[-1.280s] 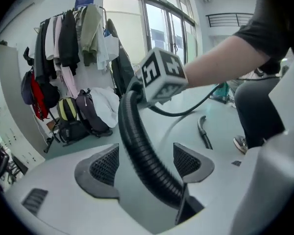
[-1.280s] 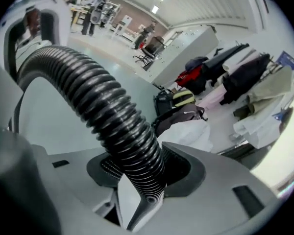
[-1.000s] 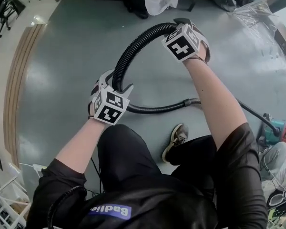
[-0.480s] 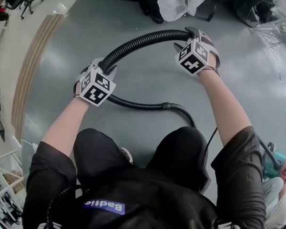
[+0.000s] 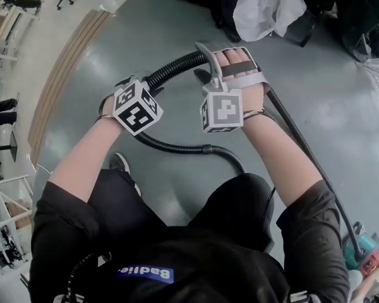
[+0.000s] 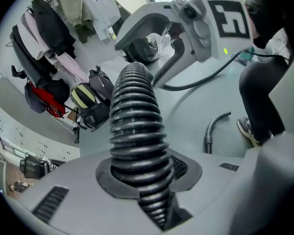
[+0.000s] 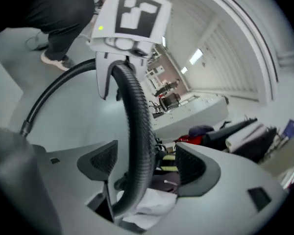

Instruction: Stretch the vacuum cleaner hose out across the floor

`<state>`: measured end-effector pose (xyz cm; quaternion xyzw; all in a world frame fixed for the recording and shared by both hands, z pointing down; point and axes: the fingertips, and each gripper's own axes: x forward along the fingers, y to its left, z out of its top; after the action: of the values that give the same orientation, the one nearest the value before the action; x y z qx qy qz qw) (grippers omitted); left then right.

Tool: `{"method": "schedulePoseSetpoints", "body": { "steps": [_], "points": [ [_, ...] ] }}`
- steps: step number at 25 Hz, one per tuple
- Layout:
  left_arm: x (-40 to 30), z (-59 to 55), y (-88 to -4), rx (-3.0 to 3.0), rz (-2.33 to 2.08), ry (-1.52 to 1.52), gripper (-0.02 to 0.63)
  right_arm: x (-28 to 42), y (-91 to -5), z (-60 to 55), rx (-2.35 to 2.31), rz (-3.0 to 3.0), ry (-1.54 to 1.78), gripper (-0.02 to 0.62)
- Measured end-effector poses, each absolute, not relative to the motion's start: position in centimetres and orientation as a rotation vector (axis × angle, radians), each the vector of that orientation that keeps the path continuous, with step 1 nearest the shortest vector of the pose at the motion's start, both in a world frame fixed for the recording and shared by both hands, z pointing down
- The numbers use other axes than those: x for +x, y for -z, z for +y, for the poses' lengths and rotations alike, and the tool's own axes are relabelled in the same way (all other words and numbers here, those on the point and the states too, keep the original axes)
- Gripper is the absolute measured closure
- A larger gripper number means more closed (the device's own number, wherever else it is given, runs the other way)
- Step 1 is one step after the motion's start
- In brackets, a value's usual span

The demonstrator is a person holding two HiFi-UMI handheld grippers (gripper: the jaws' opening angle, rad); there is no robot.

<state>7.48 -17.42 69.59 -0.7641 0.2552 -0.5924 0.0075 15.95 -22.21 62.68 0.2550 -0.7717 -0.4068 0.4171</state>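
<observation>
Left gripper view, hazard entry: left gripper (image 6: pixel 147 176) jaws, just closed, pinch the ribbed hose (image 6: pixel 134 116) above the floor (image 5: pixel 145 36); right gripper (image 7: pixel 147 165) jaws, just spread, straddle it untouched, so likely risk is the hose sagging free there and ending looped, not stretched.

Black ribbed hose (image 5: pixel 174 69) arches up, then apparently curves back underneath.

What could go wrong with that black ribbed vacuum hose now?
The right gripper has just been opening, its jaws loose around the black ribbed vacuum hose, so that part could drop. Only the left gripper, just closed on the hose, holds it; a hard pull might slip it out. The hose curls close to the person's dark shoe, so a step might catch it.
</observation>
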Motion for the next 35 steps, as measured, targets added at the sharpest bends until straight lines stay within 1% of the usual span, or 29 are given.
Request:
{"method": "schedulePoseSetpoints", "body": {
  "steps": [2,5,6,7,8,12,14,16,18,25,26,28,31,32,33,34,35],
  "points": [
    [6.8,-17.7,-69.8,-2.378,0.729,1.878,0.483,11.9,-64.4,-21.9,0.586,-1.876,1.136,0.244],
    [4.9,-17.9,-70.3,-2.387,0.622,1.928,0.477,8.9,-65.8,-23.6,0.619,-1.826,1.172,0.249],
    [4.5,-17.8,-70.4,-2.403,0.589,1.922,0.474,8.1,-65.8,-24.1,0.635,-1.83,1.16,0.304],
    [4.3,-17.6,-70.5,-2.431,0.57,1.902,0.465,7.3,-65.8,-24.6,0.653,-1.844,1.13,0.405],
    [4.1,-17.7,-70.6,-2.479,0.572,1.866,0.462,6.6,-65.8,-25.1,0.67,-1.863,1.075,0.48],
    [2.2,-20.3,-69.1,-2.66,0.733,1.572,0.452,4.3,-65.8,-27.6,0.745,-1.891,0.832,0.478],
    [0.3,-22.1,-68.3,-2.577,0.816,1.435,0.386,3.9,-65.7,-29.4,0.805,-1.886,0.724,0.471],
    [-1.6,-23.1,-68.1,-2.538,0.864,1.34,0.365,4.4,-65.6,-31.3,0.865,-1.885,0.601,0.456],
    [-3.4,-23.7,-68.4,-2.565,0.897,1.282,0.36,5.0,-65.4,-33.0,0.922,-1.873,0.509,0.448],
    [-10.5,-25.1,-72.5,-2.618,0.953,1.233,0.348,5.5,-64.9,-36.3,1.11,-1.861,0.258,0.432],
    [-11.4,-25.4,-73.2,-2.633,0.96,1.23,0.348,5.1,-65.2,-36.5,1.113,-1.863,0.237,0.422],
    [-13.2,-26.0,-74.2,-2.653,0.959,1.249,0.371,4.1,-66.6,-36.5,1.076,-1.847,0.218,0.39],
    [-15.6,-26.5,-74.8,-2.628,0.883,1.302,0.382,2.9,-69.3,-35.9,0.984,-1.786,0.206,0.377],
    [-16.3,-26.7,-74.8,-2.614,0.843,1.315,0.385,2.4,-70.0,-35.8,0.959,-1.764,0.212,0.361],
    [-16.9,-27.1,-74.7,-2.608,0.802,1.326,0.385,1.9,-70.4,-35.8,0.934,-1.737,0.235,0.352],
    [-17.4,-27.6,-74.6,-2.607,0.763,1.34,0.387,1.3,-70.7,-36.0,0.906,-1.702,0.276,0.32],
    [-17.8,-28.1,-74.5,-2.609,0.722,1.361,0.39,0.4,-70.9,-36.2,0.875,-1.667,0.335,0.312]
  ]
}}
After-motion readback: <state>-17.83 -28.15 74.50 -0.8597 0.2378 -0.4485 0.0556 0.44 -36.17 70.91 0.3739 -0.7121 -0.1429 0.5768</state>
